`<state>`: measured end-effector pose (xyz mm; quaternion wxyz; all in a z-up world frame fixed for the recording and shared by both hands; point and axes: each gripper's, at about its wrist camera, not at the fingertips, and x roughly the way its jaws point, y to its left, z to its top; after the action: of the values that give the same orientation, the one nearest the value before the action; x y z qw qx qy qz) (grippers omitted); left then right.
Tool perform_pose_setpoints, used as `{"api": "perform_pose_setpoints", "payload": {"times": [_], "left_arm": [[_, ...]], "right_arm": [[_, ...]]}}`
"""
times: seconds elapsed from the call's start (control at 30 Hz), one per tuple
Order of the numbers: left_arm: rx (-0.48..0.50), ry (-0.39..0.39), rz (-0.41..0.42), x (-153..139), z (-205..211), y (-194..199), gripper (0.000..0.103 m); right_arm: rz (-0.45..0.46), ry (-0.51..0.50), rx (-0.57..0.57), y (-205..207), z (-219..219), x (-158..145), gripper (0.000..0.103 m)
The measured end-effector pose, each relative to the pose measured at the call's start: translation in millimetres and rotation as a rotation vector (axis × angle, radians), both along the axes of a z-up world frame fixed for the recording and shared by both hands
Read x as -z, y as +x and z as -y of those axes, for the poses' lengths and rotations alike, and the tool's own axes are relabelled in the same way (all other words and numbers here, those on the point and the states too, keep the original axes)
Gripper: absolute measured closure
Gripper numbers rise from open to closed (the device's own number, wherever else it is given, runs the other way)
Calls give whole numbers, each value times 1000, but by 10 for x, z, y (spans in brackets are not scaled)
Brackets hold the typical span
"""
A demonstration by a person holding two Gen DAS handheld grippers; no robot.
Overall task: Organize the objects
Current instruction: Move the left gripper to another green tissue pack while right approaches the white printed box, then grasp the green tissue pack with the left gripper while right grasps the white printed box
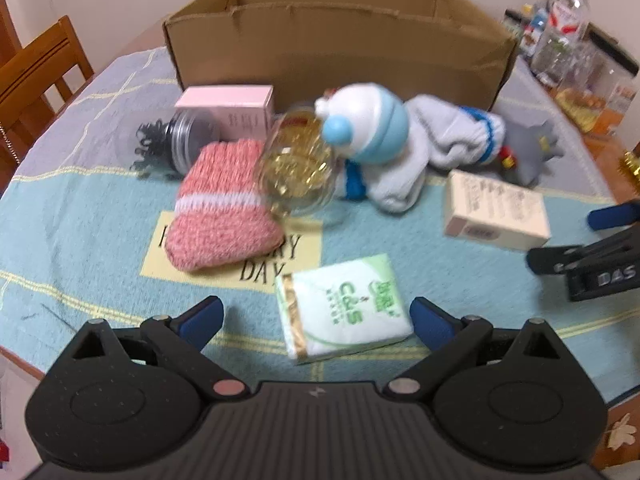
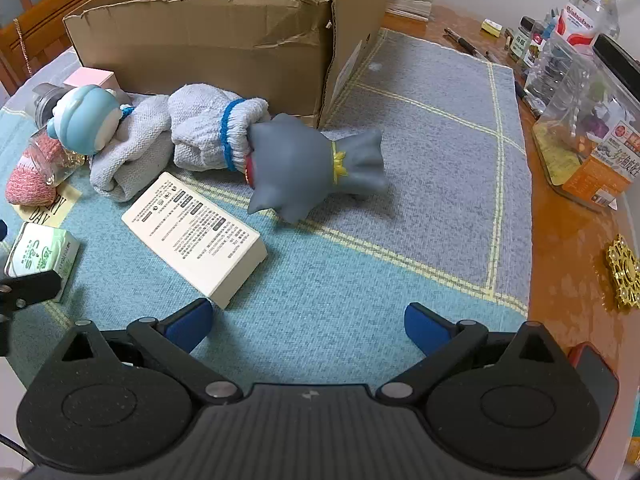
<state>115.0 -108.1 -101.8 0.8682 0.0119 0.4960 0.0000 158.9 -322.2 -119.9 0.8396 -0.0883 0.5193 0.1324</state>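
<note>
Scattered objects lie on a cloth-covered tabletop (image 1: 80,208) in front of an open cardboard box (image 1: 340,40). Seen from the left wrist, the left claw (image 1: 316,322) hangs with its blue-padded fingers (image 1: 202,320) spread wide and empty, a green-and-white tissue pack (image 1: 344,312) lying just ahead between them, nearer the right-hand finger. Farther ahead and to the left rests a pink knitted sock (image 1: 224,208), touching a tipped clear jar of gold pieces (image 1: 298,168). Behind these sit a pink carton (image 1: 228,110), a jar of black hair ties (image 1: 172,144) on its side, a blue-and-white figurine (image 1: 364,120) and a grey sock with blue bands (image 1: 440,136). A cream box (image 1: 496,212) lies ahead to the right, near the tip of the other claw.

From the right wrist, the right claw (image 2: 308,328) is likewise spread apart, gripping nothing. A white printed box (image 2: 196,236) lies just ahead of its left-hand finger. Beyond it a grey cat-shaped toy (image 2: 308,164) lies on its side, its head against the grey sock. Bottles and packets (image 2: 576,60) crowd the tabletop's far right edge.
</note>
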Motion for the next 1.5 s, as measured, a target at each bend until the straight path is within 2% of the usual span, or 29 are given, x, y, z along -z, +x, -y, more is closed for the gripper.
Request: {"api": "perform_pose_setpoints", "payload": {"times": [0.17, 0.3, 0.4, 0.47, 0.6, 0.77, 0.97, 1.13, 1.5], "left_arm": [[-51, 18, -8, 52, -133, -42, 4], [-43, 27, 19, 40, -209, -83, 4], [-24, -1, 33, 37, -202, -86, 8], [-8, -19, 35, 36, -168, -66, 17], [22, -24, 60, 43, -147, -50, 21], [89, -26, 63, 2, -187, -26, 39], [158, -29, 43, 2, -346, -35, 39], [195, -16, 22, -11, -476, -70, 39], [197, -22, 5, -30, -825, -118, 39]], "right_arm": [[11, 4, -2, -43, 8, 4, 0], [22, 10, 1, -85, 27, 9, 0], [34, 14, 2, -123, 42, 12, 0], [37, 14, 4, -142, 48, 12, 0], [40, 14, 11, -171, 54, 11, 0], [27, 8, 55, -81, -8, -5, 0], [8, 12, 68, -127, -127, -38, 0], [2, 67, 47, -206, -318, -99, 0], [-7, 107, 79, -10, -708, -76, 0]]}}
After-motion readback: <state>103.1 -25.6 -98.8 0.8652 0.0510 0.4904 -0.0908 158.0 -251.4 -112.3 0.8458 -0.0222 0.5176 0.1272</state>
